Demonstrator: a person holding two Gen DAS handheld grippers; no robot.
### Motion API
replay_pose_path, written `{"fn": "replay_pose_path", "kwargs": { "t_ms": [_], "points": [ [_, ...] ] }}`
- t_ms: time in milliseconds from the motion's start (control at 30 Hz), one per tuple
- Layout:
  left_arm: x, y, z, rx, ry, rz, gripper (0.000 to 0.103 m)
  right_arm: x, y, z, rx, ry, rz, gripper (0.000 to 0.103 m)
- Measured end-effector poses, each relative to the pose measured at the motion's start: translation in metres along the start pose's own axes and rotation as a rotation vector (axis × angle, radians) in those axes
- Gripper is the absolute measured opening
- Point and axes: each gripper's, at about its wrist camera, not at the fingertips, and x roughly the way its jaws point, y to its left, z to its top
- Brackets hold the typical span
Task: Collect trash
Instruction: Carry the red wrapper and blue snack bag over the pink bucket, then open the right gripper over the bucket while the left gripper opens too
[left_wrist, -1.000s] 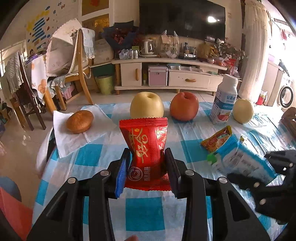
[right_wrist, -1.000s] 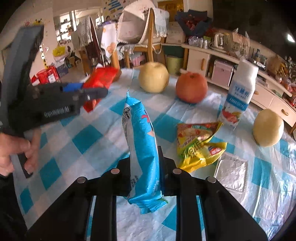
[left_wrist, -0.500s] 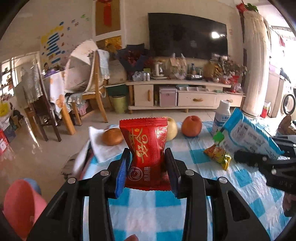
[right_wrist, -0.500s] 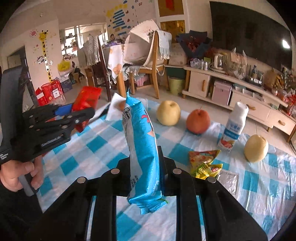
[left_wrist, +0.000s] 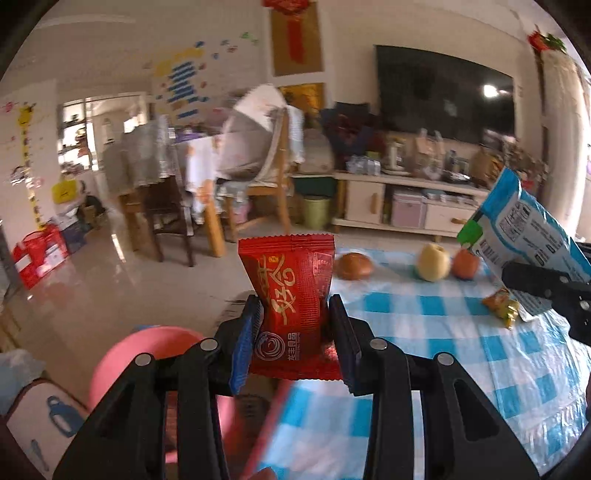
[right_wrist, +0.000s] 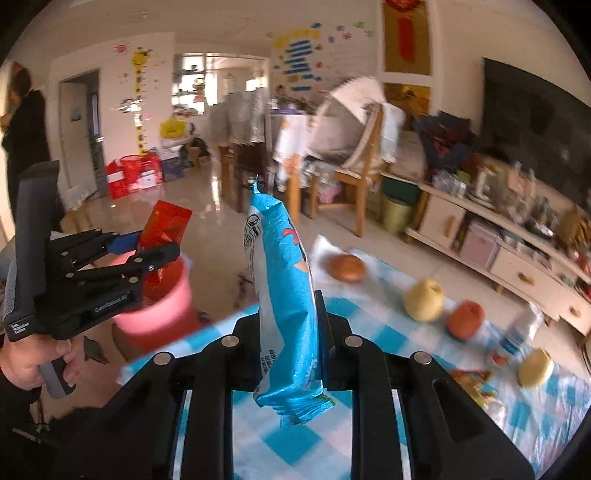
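A red snack wrapper (left_wrist: 291, 302) with gold lettering stands upright in my left gripper (left_wrist: 294, 314), which is shut on it. The right wrist view shows that same left gripper (right_wrist: 155, 245) above a pink bin (right_wrist: 159, 314) on the floor, the red wrapper (right_wrist: 164, 227) poking up from it. My right gripper (right_wrist: 291, 306) is shut on a tall blue snack packet (right_wrist: 284, 288) over the left edge of the table. The blue packet (left_wrist: 524, 236) also shows at the right of the left wrist view. The pink bin (left_wrist: 147, 354) lies below left of my left fingers.
On the blue-checked tablecloth (right_wrist: 391, 332) lie a bread roll (right_wrist: 347, 267), a yellow apple (right_wrist: 424, 300), a red apple (right_wrist: 465, 319), a milk bottle (right_wrist: 519, 332), another yellow fruit (right_wrist: 535, 367) and a yellow wrapper (left_wrist: 502, 304). Chairs (left_wrist: 255, 192) and a TV cabinet (left_wrist: 406, 199) stand behind. A person (right_wrist: 22, 122) stands far left.
Both grippers rose and swung left off the table's middle, each keeping its wrapper. The table items have slid right and shrunk; the pink bin has come into view below the left gripper.
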Motion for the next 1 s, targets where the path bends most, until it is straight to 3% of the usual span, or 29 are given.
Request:
{"fn": "replay_pose_path", "kwargs": {
  "t_ms": [400,600,1000],
  "points": [
    [-0.029,0.132,-0.014,-0.107,-0.002,0.141,0.040,0.049,0.126,0.054,-0.117,-0.009,0.156,0.022],
    [-0.029,0.176,-0.032,-0.116,0.011,0.220,0.040,0.082,0.174,0.066,-0.149,0.016,0.213,0.022],
    [0.009,0.244,-0.065,-0.242,0.098,0.209,0.040,0.145,0.232,0.058,-0.153,0.108,0.254,0.022]
  ]
}}
